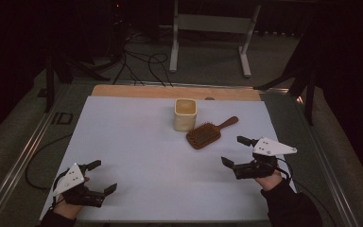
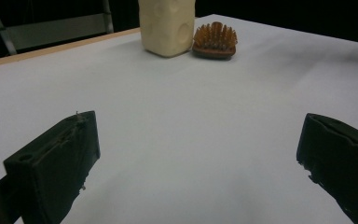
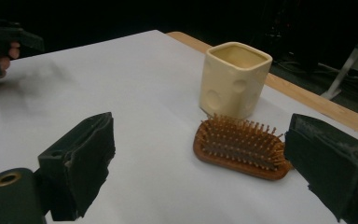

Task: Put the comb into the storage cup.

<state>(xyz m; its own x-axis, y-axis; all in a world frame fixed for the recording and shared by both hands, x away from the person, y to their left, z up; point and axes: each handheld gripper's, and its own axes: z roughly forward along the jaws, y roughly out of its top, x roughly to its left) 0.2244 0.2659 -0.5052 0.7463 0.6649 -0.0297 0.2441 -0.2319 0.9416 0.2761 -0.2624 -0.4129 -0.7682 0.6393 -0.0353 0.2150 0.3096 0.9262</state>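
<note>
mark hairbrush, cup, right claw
hairbrush [image 1: 203,135], high view, bristle pad.
cup [image 3: 233,80], right gripper view, front wall.
right claw [image 1: 236,150], high view, gap midway between its open fingertips.

A brown wooden paddle hairbrush [image 1: 204,135] lies bristles-up on my white surface [image 1: 137,156], handle angled away, just beside an upright cream square cup [image 1: 185,114].

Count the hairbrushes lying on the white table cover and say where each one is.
1. The hairbrush lies bristles up just right of the cream cup, ahead of the right gripper. Nothing appears hidden behind the cup.
</note>
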